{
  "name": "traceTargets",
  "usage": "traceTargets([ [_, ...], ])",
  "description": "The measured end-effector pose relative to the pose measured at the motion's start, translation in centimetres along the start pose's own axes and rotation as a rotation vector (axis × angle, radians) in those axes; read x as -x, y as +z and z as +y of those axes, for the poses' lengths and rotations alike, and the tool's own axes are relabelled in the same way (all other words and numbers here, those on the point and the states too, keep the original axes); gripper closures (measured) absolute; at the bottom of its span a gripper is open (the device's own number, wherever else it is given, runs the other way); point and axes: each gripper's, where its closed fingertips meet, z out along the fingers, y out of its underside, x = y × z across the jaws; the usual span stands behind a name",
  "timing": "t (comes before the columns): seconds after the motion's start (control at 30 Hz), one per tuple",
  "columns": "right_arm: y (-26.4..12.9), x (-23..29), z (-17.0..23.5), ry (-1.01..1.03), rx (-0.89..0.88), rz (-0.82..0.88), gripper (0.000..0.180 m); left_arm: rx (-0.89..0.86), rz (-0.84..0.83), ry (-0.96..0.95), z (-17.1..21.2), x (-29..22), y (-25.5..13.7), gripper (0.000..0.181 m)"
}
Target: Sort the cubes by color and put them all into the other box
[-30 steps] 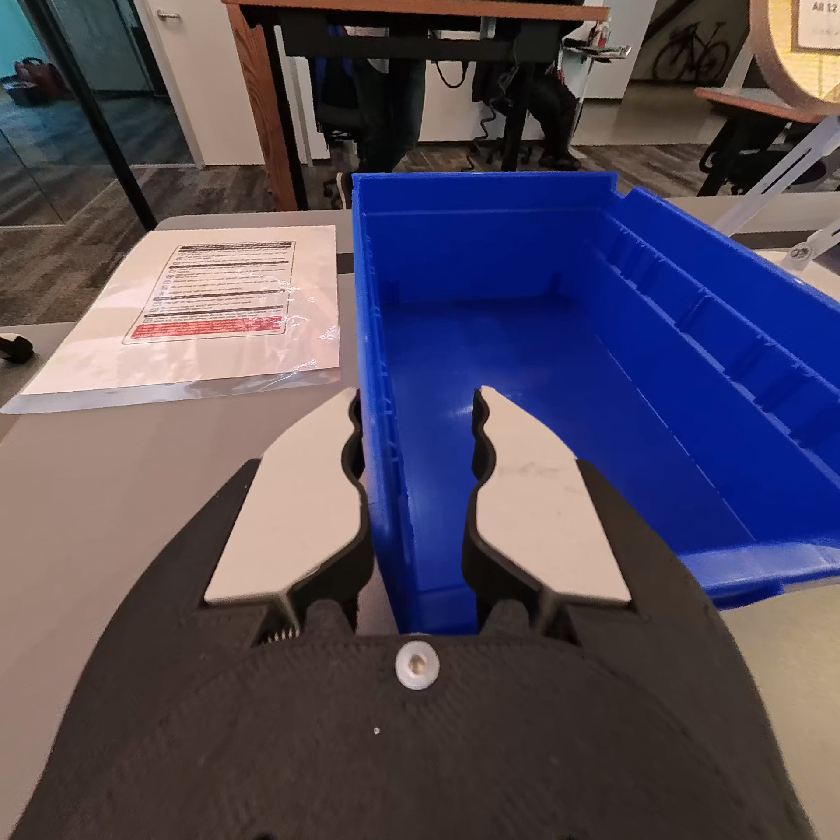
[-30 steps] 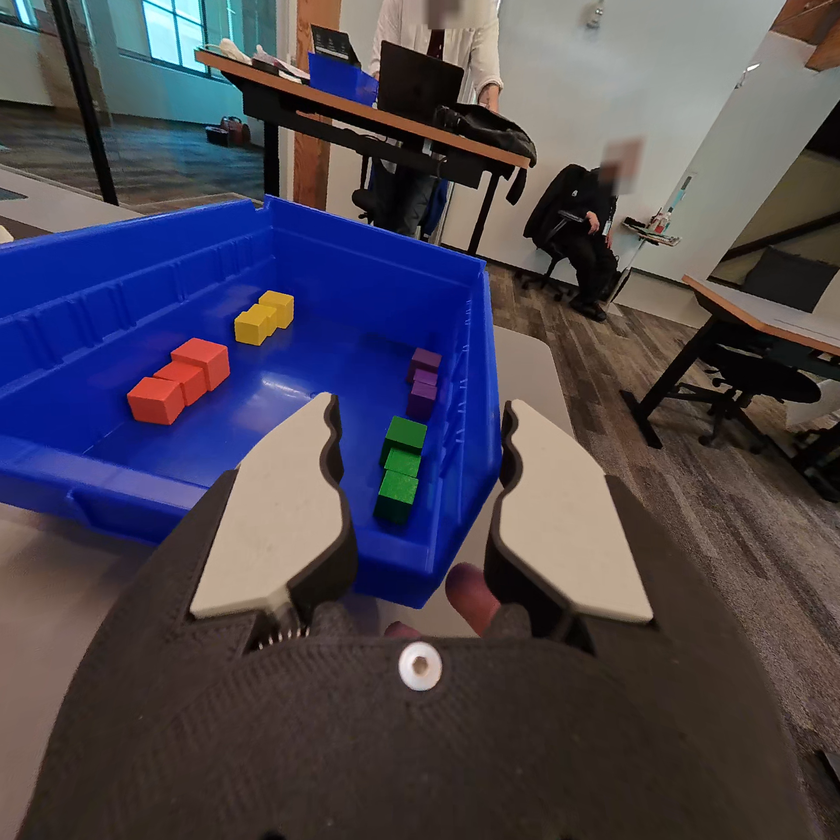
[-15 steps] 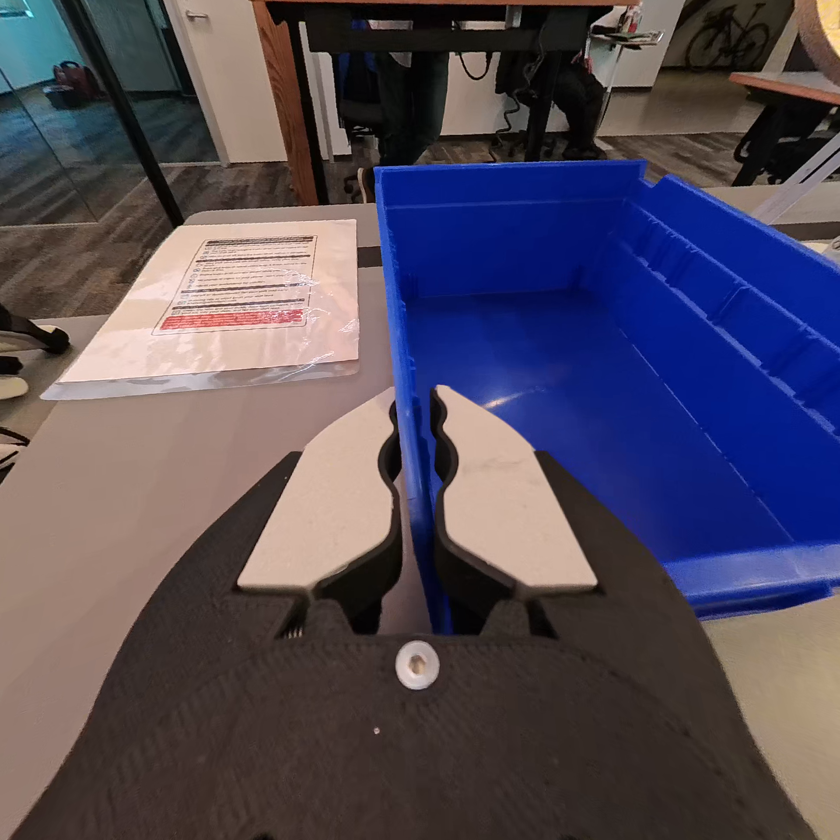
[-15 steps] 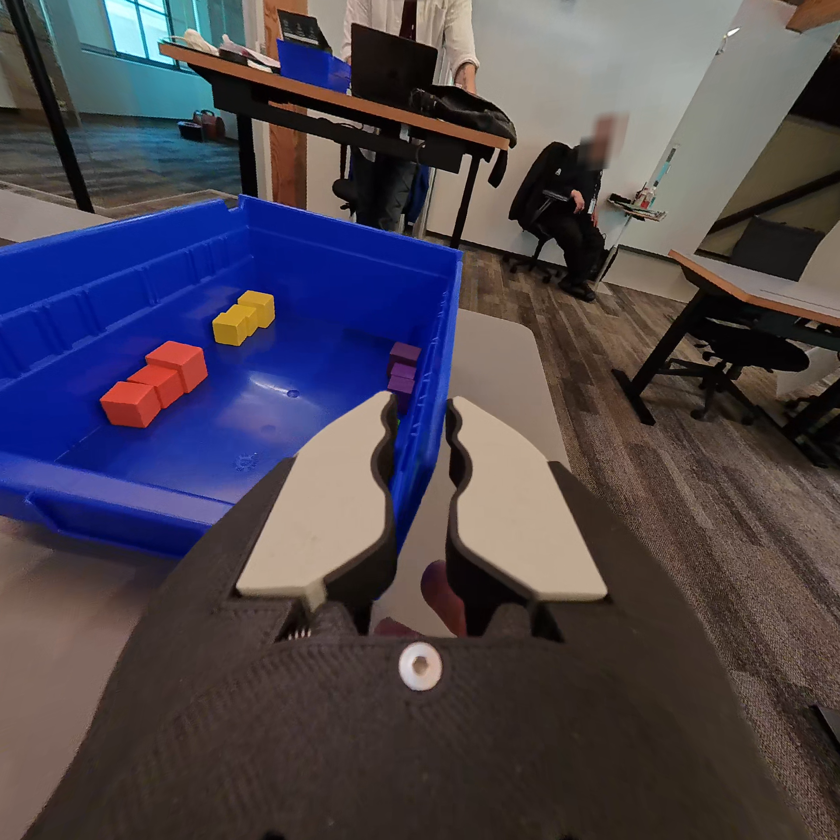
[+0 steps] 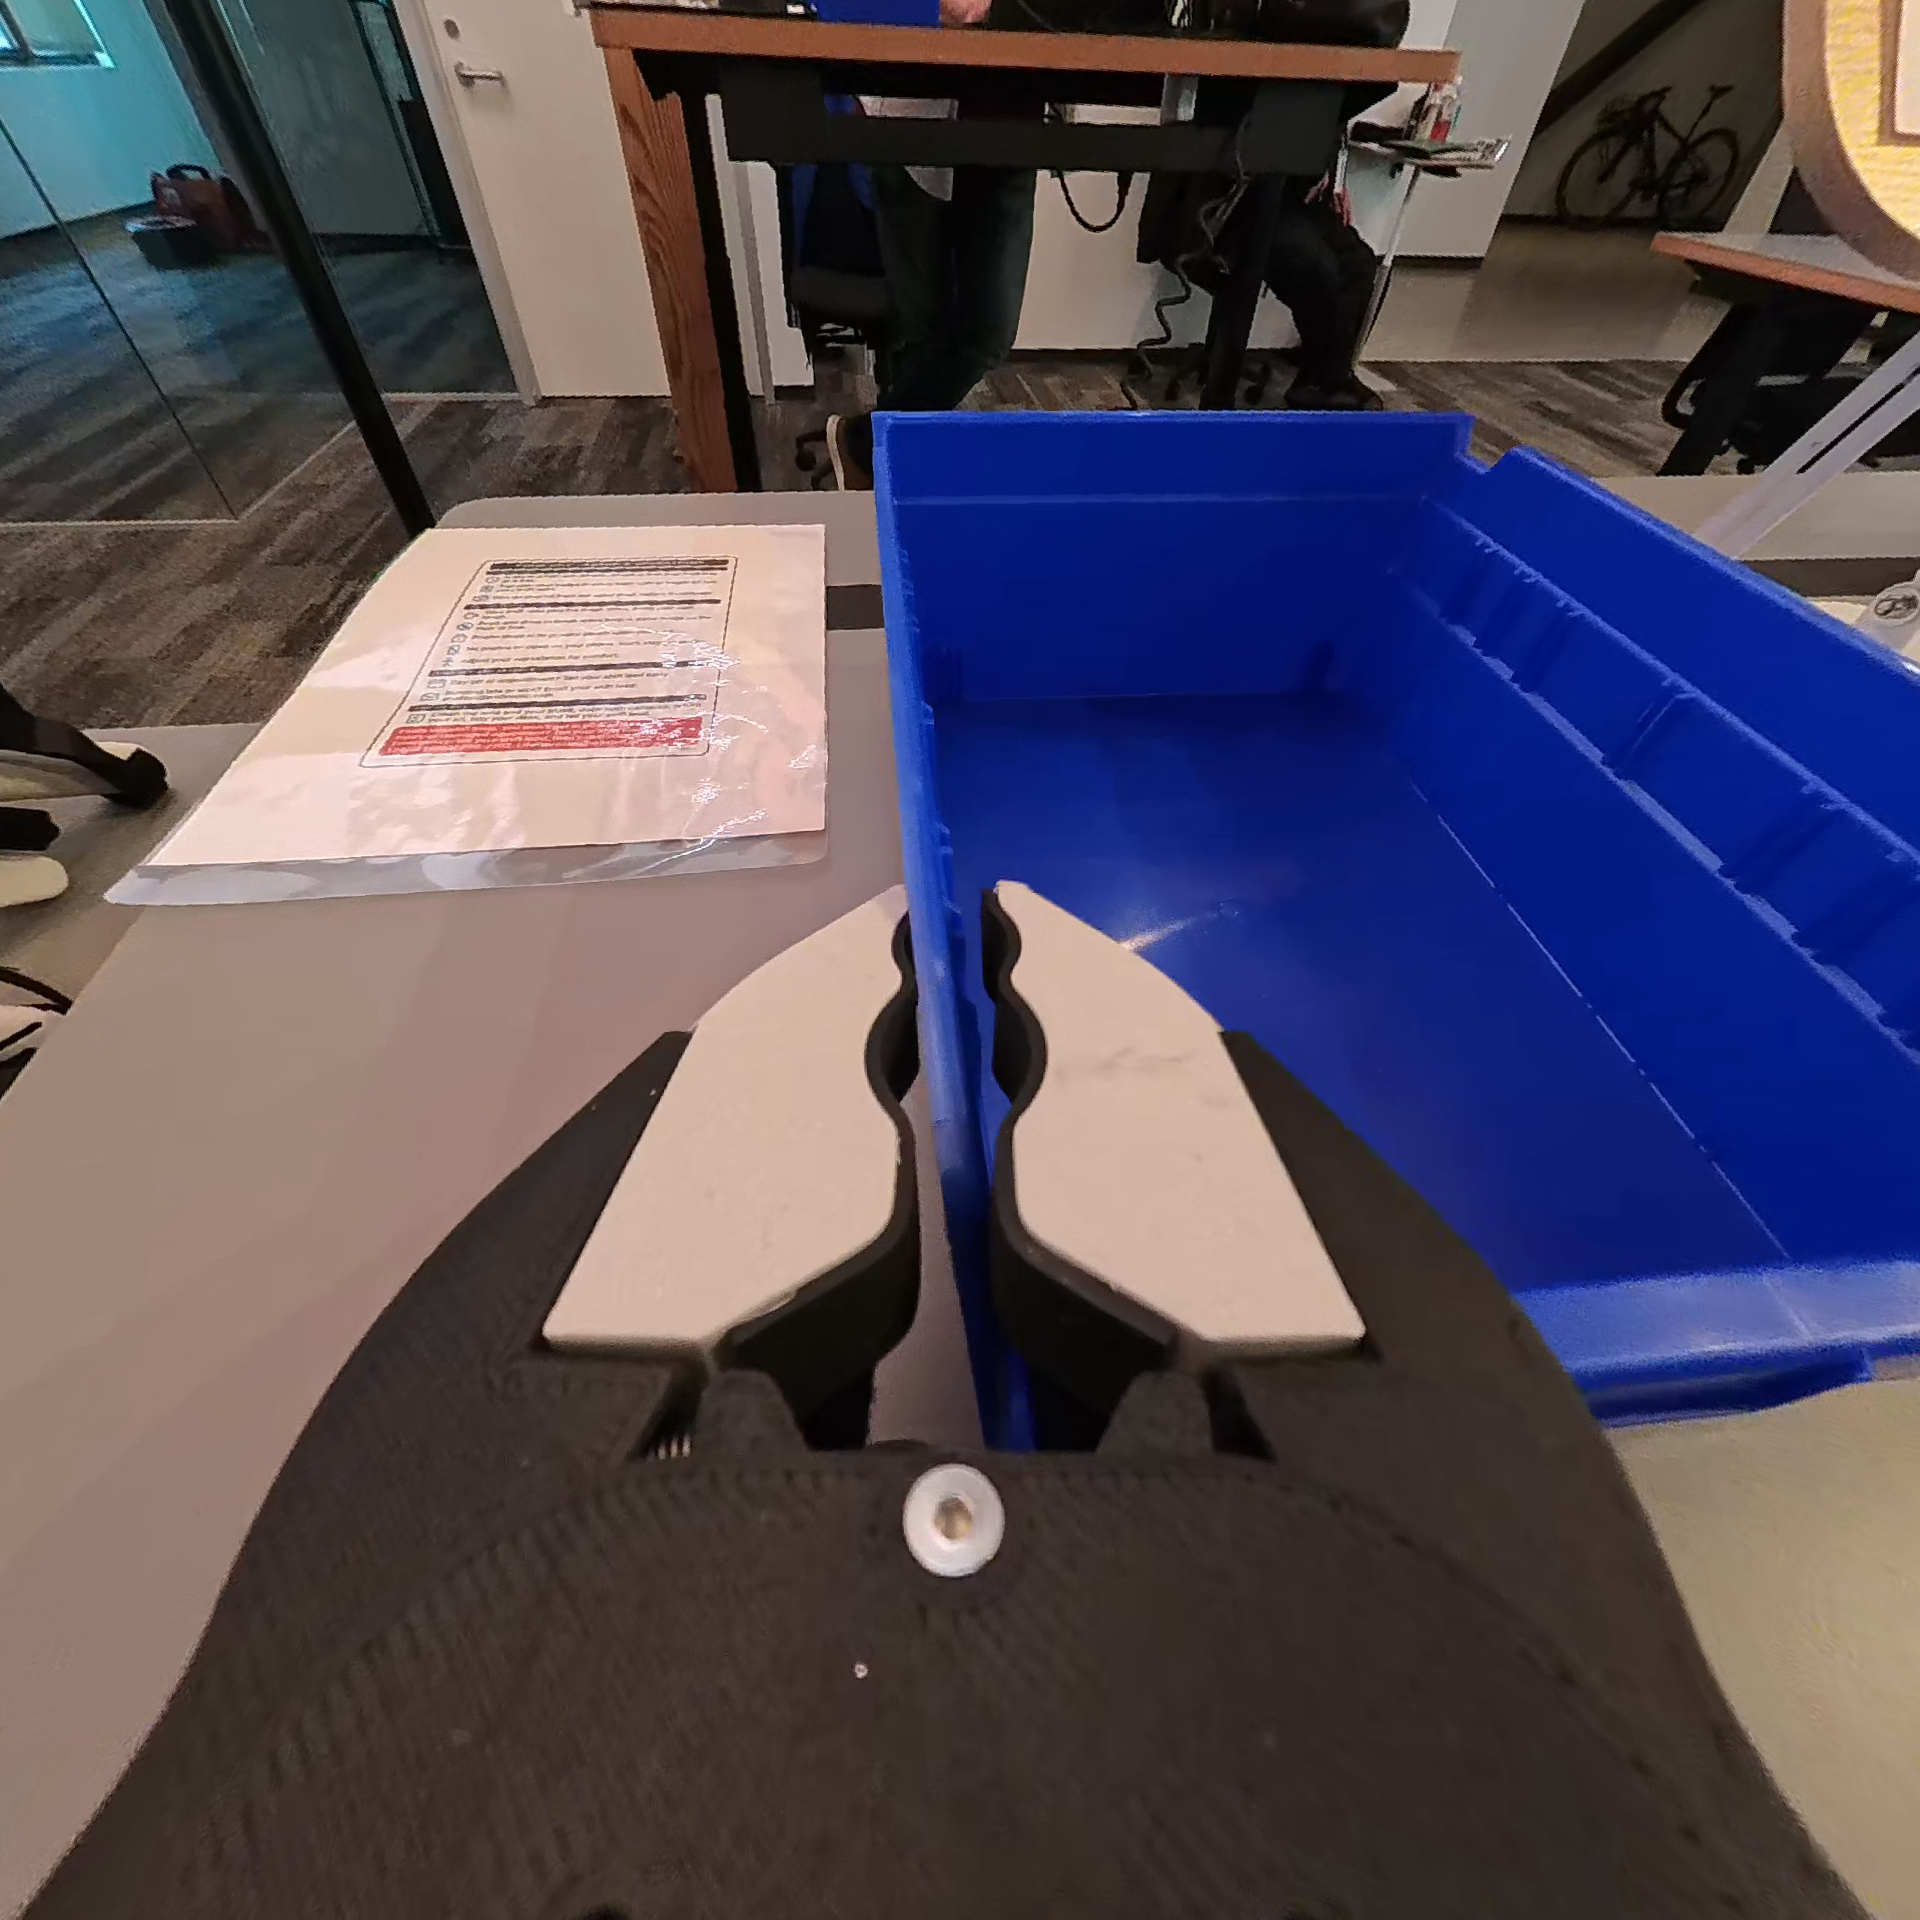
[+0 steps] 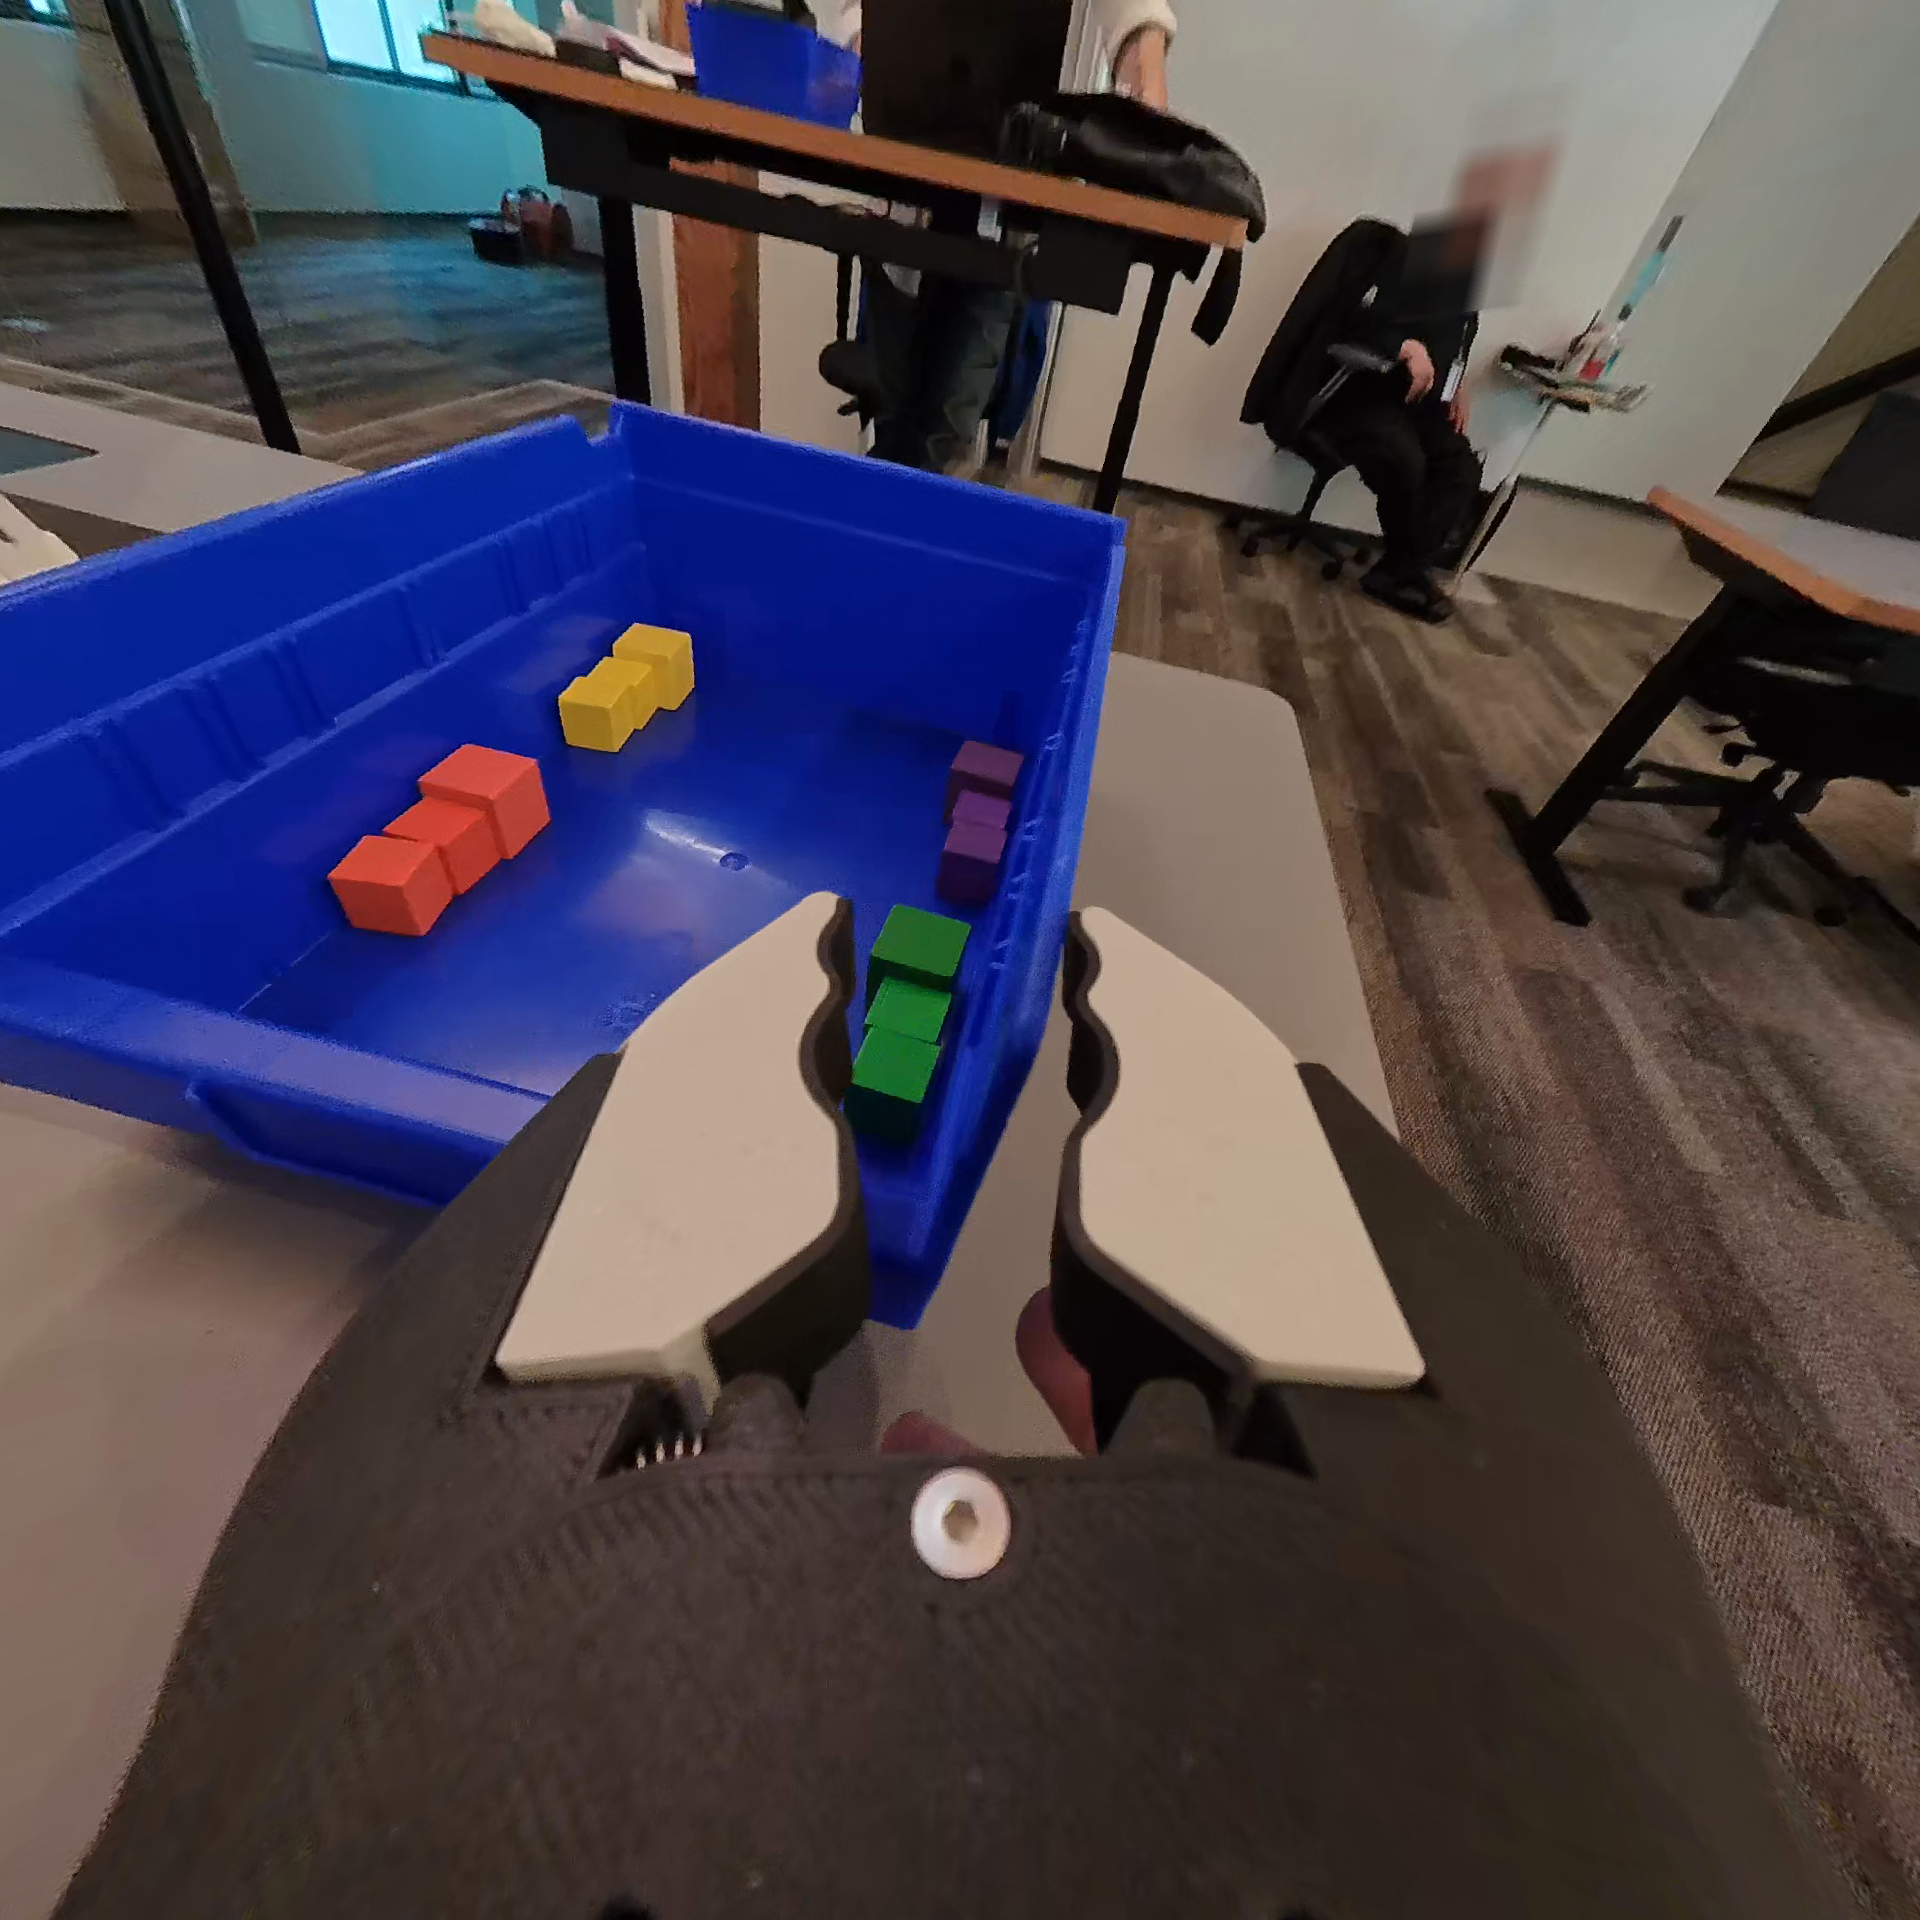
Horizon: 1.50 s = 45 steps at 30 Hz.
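Observation:
In the left wrist view an empty blue box [image 5: 1164, 431] stands on the grey table. My left gripper [image 5: 951, 904] is shut on its left side wall, one finger outside and one inside. In the right wrist view a second blue box [image 6: 312, 1081] holds sorted groups of cubes: three orange cubes [image 6: 436, 842], three yellow cubes [image 6: 623, 691], three purple cubes [image 6: 977, 821] and three green cubes [image 6: 909, 1008]. My right gripper [image 6: 956, 914] is open and straddles that box's right wall near the green cubes, holding nothing.
A laminated sheet [image 5: 540, 707] lies on the table [image 5: 312, 1091] left of the empty box. The table's right edge [image 6: 1340, 935] runs close beside the cube box, with floor beyond. A desk [image 6: 831, 135] and a seated person [image 6: 1392, 416] are behind. The gap from one gripper's tips to the other's is roughly 85 cm.
My left gripper closed on the empty box's wall and still holds it. My right gripper closed on the other box's right wall half a second ago and has now opened again.

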Motion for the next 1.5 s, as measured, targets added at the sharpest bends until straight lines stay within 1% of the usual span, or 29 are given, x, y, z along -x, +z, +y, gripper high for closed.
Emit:
traceTargets([
  [0.07, 0.5, 0.4, 0.4, 0.02, 0.026, -0.009, 0.132, -0.008, -0.01, -0.011, -0.1, 0.1, -0.2, 0.166],
  [0.1, 0.7, 0.4, 0.6, 0.029, 0.044, -0.007, 0.131, -0.013, -0.01, -0.015, -0.2, 0.1, -0.2, 0.163],
  [0.17, 1.2, 0.3, 1.0, 0.052, 0.079, 0.007, 0.122, -0.001, 0.0, -0.021, 0.0, -0.1, -0.2, 0.161],
  [0.2, 1.3, 0.3, 1.1, 0.068, 0.087, 0.007, 0.124, 0.009, -0.009, -0.019, 0.1, -0.1, -0.1, 0.154],
  [0.23, 1.3, 0.2, 1.2, 0.086, 0.098, 0.009, 0.124, 0.012, -0.005, -0.012, 0.1, -0.2, 0.0, 0.156],
  [0.3, 1.4, 0.1, 1.4, 0.104, 0.11, 0.004, 0.129, 0.015, 0.005, -0.009, 0.1, -0.4, 0.1, 0.158],
  [0.37, 1.4, 0.0, 1.3, 0.112, 0.105, -0.006, 0.141, 0.019, 0.0, -0.007, 0.2, -0.5, 0.2, 0.16],
  [0.43, 1.4, 0.1, 1.4, 0.139, 0.11, -0.038, 0.151, 0.021, -0.005, -0.009, 0.3, -0.2, 0.2, 0.172],
  [0.53, 1.4, -0.2, 1.4, 0.16, 0.111, -0.043, 0.16, 0.02, -0.015, 0.001, 0.3, -0.2, 0.2, 0.173],
  [0.6, 1.2, -0.7, 1.5, 0.171, 0.111, -0.027, 0.172, 0.023, -0.024, 0.009, 0.3, -0.1, 0.2, 0.175],
  [0.8, 1.2, -1.0, 1.6, 0.129, 0.138, 0.013, 0.176, 0.018, -0.019, -0.001, 0.3, -0.1, 0.2, 0.178],
  [1.17, 1.0, -0.9, 1.7, 0.118, 0.15, 0.028, 0.177, 0.011, -0.02, -0.028, 0.3, 0.1, 0.0, 0.178],
  [1.33, 0.5, -0.8, 1.8, 0.12, 0.153, 0.027, 0.177, 0.002, -0.008, -0.075, 0.3, 0.3, -0.2, 0.178],
  [1.5, -0.4, -0.7, 1.9, 0.121, 0.159, 0.019, 0.177, -0.004, -0.007, -0.076, 0.1, 0.1, -0.3, 0.179],
])
